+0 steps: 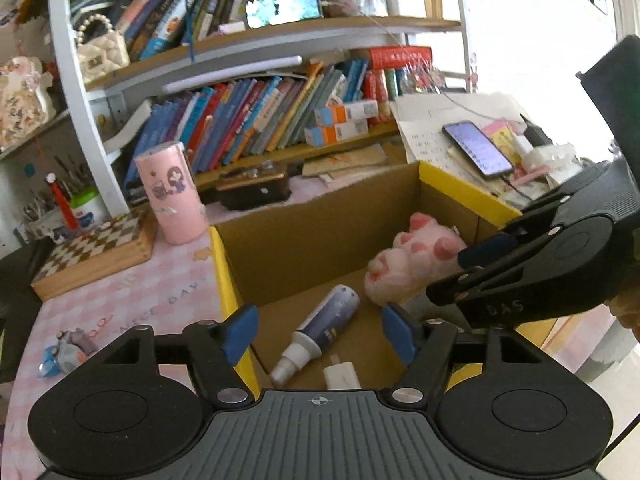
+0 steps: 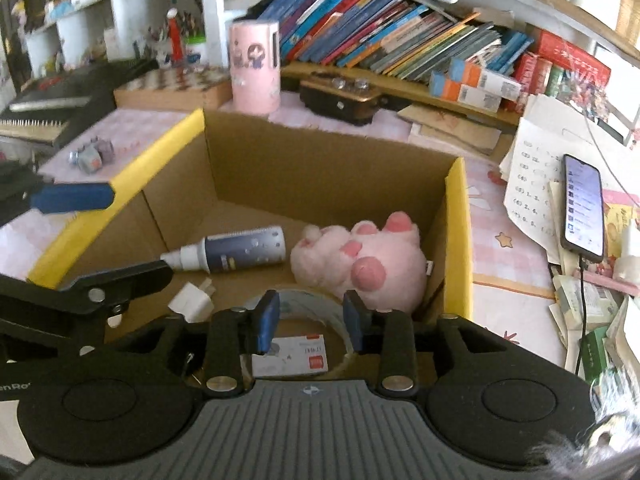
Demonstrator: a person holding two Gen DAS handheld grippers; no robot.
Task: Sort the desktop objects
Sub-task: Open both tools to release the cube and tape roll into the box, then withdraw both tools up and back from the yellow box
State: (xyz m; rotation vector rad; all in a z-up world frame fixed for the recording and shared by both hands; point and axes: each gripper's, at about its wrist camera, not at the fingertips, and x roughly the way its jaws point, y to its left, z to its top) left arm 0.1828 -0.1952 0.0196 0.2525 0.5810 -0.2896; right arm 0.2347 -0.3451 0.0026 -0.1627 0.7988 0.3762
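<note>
An open cardboard box (image 1: pixel 320 216) (image 2: pixel 320 168) with yellow flap edges stands on the pink checked desk. In it lie a dark blue spray bottle (image 1: pixel 324 328) (image 2: pixel 240 254), a pink paw plush (image 1: pixel 408 264) (image 2: pixel 360 264), a white plug (image 1: pixel 340 376) (image 2: pixel 192 300), a clear tape roll (image 2: pixel 304 304) and a white card (image 2: pixel 292 360). My left gripper (image 1: pixel 320 334) (image 2: pixel 140 232) hangs open over the box's left side, above the bottle, holding nothing. My right gripper (image 2: pixel 311 320) (image 1: pixel 448 276) stands open just over the tape roll, beside the plush; its pads do not press the roll.
A small grey toy (image 1: pixel 66 354) (image 2: pixel 92 156) lies on the cloth left of the box. Behind stand a pink cylinder (image 1: pixel 172 196) (image 2: pixel 256 68), a chequered wooden case (image 1: pixel 96 248) and a dark wooden box (image 2: pixel 340 104). A lit phone (image 1: pixel 478 148) (image 2: pixel 582 208) rests on papers at right. Bookshelves fill the back.
</note>
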